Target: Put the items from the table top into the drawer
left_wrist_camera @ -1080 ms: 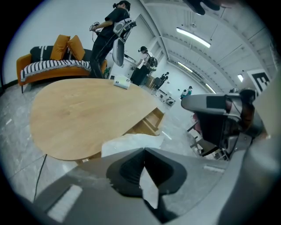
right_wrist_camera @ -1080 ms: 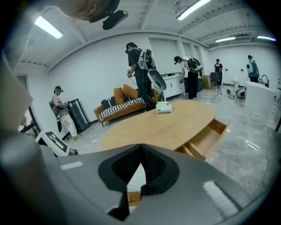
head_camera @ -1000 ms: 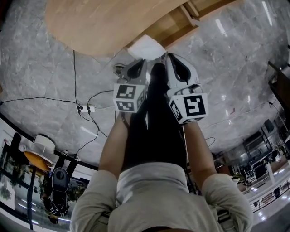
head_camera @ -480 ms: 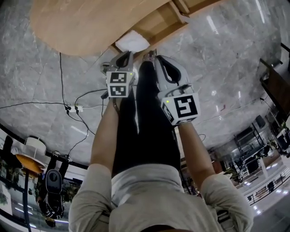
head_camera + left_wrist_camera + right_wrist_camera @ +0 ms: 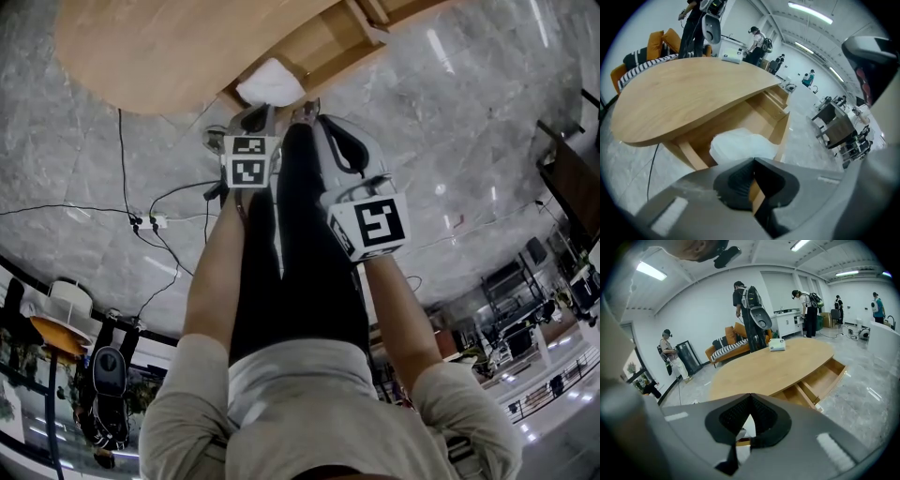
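The drawer (image 5: 783,127) holds a white bundle (image 5: 740,145) just beyond the closed left tool (image 5: 752,163) and closed right tool (image 5: 750,398).

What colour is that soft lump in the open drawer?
White. The lump shows best in the left gripper view.

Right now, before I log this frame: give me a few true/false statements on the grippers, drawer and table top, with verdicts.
1. The left gripper and the right gripper are both shut with nothing between the jaws. True.
2. A white bundle lies in the open drawer. True.
3. The table top is bare. False: a small pale box sits near its far edge.
4. The left gripper grips the white bundle. False: the bundle lies in the drawer, beyond the shut jaws.
5. The table top is rectangular. False: its outline is rounded.
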A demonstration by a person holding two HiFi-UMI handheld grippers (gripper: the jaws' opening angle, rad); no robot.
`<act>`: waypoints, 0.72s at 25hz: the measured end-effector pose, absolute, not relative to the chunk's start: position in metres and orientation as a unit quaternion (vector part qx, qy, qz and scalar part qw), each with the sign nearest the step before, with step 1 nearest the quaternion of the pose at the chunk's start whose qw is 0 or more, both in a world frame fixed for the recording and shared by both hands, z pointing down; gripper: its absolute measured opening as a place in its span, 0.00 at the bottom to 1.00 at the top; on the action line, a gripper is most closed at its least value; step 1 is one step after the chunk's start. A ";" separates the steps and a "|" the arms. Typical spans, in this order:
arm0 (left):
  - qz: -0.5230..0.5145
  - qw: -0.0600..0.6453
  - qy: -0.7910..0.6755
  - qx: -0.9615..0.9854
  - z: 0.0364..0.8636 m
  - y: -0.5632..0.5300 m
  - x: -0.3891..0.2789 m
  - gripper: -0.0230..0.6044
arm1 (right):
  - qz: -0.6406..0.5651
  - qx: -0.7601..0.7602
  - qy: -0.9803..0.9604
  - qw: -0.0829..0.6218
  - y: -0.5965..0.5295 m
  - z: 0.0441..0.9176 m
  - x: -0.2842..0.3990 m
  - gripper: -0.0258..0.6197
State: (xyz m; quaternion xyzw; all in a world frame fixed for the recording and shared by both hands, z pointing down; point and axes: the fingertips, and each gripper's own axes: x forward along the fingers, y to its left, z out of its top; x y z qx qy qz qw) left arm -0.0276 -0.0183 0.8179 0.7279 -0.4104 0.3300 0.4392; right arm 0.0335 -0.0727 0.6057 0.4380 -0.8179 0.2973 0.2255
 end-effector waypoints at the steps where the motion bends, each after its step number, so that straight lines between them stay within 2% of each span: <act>1: 0.337 0.443 -0.418 0.718 0.821 -0.017 -0.032 0.07 | 0.298 0.438 -0.818 0.224 -0.073 0.606 0.034 0.05; 11: 0.355 0.455 -0.414 0.704 0.828 -0.026 -0.034 0.07 | 0.310 0.436 -0.812 0.232 -0.068 0.618 0.034 0.05; 18: 0.333 0.471 -0.425 0.697 0.809 -0.023 -0.034 0.12 | 0.315 0.434 -0.809 0.241 -0.068 0.622 0.036 0.05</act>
